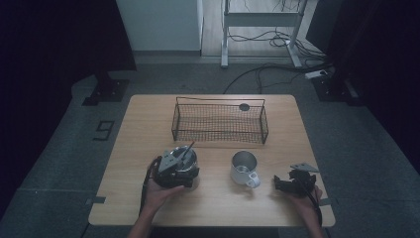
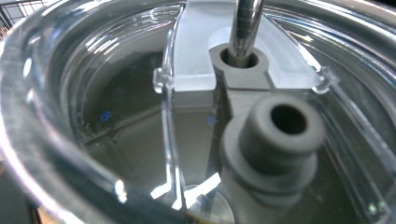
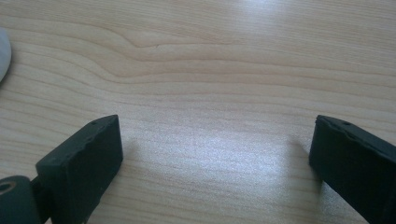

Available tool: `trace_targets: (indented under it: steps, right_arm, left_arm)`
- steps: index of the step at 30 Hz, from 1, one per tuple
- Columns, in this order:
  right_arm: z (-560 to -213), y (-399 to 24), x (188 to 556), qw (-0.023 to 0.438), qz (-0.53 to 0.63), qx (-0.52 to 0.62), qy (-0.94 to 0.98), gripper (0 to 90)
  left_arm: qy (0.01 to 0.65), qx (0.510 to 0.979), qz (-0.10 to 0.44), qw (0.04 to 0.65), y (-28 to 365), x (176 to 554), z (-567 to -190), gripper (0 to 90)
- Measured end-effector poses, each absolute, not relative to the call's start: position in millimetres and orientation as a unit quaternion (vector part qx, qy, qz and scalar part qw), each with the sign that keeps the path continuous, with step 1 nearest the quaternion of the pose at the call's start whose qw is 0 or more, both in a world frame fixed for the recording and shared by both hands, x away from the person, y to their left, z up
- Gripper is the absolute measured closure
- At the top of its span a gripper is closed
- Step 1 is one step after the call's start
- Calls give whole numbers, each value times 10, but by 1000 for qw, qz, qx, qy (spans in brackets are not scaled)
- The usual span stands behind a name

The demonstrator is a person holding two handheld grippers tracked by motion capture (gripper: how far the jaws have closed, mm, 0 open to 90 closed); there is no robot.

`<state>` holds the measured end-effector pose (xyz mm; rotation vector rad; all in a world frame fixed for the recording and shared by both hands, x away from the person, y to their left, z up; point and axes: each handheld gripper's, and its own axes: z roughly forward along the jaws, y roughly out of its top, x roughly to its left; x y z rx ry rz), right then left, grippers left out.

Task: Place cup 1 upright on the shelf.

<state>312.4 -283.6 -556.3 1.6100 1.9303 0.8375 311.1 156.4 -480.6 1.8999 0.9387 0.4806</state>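
— Grip check: your left gripper (image 1: 184,161) sits on the lidded cup (image 1: 182,159) at table's seven o'clock; can't tell if it's clenched.
— Right gripper (image 3: 212,144)?
— Released (resting at five). Lift straight up, slowly.
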Motion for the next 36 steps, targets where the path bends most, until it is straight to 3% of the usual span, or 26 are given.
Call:
trace_targets:
  steps: [36]
  right_arm:
    - [-5563, -2837, 3124, 243, 307, 590, 707, 27]
  left_arm:
    - [384, 758, 217, 480, 1632, 3118, -4446, 36]
